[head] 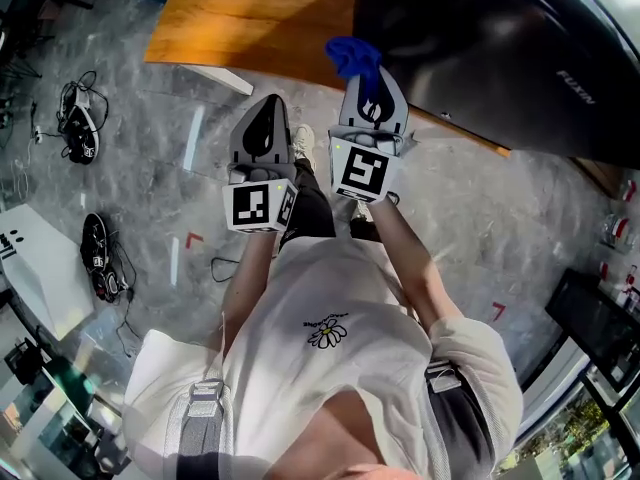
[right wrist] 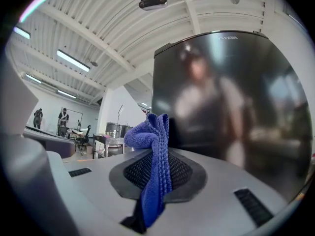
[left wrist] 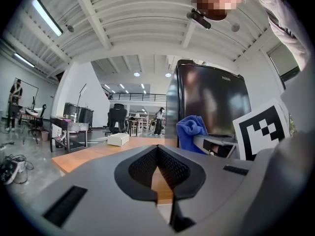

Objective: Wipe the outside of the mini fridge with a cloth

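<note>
Position: a person in a white shirt stood on a grey floor, holding one gripper in each hand, both pointed forward.

Right gripper: jaws closed on a blue cloth. The right gripper view showed the fabric pinched between the pads, a folded bunch standing up past the tips and a tail hanging down toward the camera. Its marker cube sat at the rear, just above the person's wrist.

Left gripper: jaws drawn together, tips meeting, nothing held between them; only a thin sliver of board showed through in the left gripper view. It was held just beside the right gripper, slightly lower and nearer the person. Its marker cube faced the head camera.

Fridge: black, glossy, door shut, standing on a wooden board ahead of the person and to the right. The right gripper view looked straight at the door, which filled the right half of that view and carried a blurred reflection of a person. The cloth was held up near the fridge's left front edge. Contact between cloth and fridge could not be confirmed from any view.

Other items: a white box lay on the board to the left of the fridge. Cables lay on the floor well to the person's left.
</note>
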Action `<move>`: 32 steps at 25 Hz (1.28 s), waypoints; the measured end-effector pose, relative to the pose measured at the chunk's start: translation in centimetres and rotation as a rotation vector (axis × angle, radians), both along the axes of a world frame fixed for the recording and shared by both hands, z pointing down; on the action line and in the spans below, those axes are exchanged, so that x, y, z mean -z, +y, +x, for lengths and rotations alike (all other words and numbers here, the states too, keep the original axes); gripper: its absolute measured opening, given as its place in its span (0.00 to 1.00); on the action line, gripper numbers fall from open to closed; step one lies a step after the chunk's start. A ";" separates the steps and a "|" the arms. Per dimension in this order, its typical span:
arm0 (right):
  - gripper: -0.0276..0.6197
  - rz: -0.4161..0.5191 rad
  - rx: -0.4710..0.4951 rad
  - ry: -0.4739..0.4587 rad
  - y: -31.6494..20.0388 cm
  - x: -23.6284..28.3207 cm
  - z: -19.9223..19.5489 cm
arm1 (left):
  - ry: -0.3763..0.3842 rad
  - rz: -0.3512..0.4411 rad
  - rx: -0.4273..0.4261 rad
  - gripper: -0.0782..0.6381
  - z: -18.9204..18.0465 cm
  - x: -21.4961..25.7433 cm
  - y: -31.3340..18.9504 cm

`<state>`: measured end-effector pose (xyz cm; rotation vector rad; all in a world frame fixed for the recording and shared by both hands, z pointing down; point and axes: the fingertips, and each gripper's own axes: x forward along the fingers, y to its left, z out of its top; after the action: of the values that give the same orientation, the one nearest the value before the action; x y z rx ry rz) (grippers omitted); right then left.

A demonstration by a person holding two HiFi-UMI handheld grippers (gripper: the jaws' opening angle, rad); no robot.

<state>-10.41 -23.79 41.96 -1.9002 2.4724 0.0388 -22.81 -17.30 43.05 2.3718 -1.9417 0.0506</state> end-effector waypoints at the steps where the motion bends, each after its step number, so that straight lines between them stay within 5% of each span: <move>1: 0.14 0.001 -0.010 0.002 0.2 0.0 0.4 | 0.000 0.000 -0.011 0.12 0.4 0.0 0.0; 15: 0.14 0.025 -0.200 0.037 3.9 0.9 13.1 | 0.002 0.034 -0.153 0.12 8.3 0.8 -0.1; 32: 0.14 -0.009 -0.671 0.028 7.8 0.4 33.9 | 0.009 0.078 -0.326 0.12 16.9 2.1 -0.7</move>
<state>23.48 -15.98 41.58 -2.6385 1.7295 0.0649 -5.86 -17.99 40.94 2.7089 -1.5601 -0.0174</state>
